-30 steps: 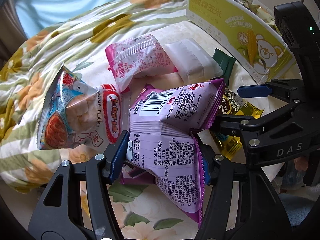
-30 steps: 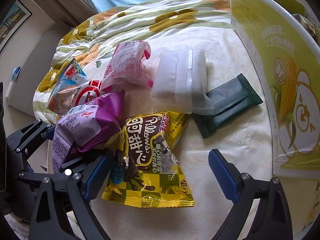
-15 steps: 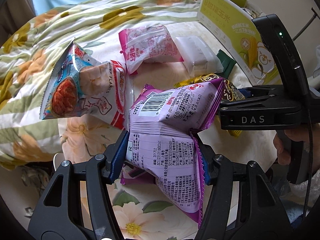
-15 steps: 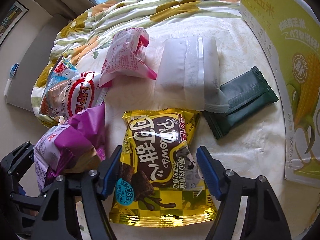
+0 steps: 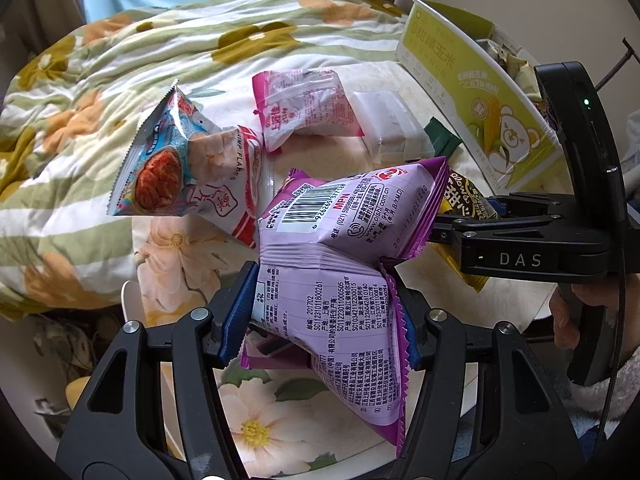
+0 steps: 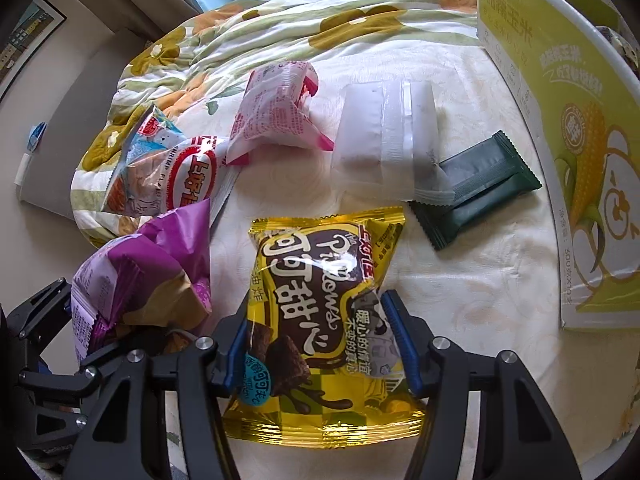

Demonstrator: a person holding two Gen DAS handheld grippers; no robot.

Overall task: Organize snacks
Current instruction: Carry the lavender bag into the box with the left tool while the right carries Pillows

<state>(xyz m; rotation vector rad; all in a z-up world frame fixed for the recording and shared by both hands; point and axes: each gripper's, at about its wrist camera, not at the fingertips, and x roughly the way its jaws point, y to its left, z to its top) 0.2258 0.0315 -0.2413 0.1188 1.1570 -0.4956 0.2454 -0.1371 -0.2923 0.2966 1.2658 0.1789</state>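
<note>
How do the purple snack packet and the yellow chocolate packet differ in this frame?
The purple snack packet shows its printed back with a barcode; the yellow chocolate packet lies face up, showing its brown logo. The purple one is crumpled and folded in the left tongs; the yellow one is flatter on the cream cloth, with the right tongs having just closed around its lower half. Both are sealed packets, each gripped by its sides.

purple bag (image 5: 344, 264): lifted, creased, barcode up | yellow bag (image 6: 320, 312): flat, near worktop front edge | pink bag (image 6: 276, 116), white pouch (image 6: 384, 140), green bar (image 6: 476, 188): flat mid-worktop | shrimp-flakes bag (image 6: 168, 176): left edge
</note>
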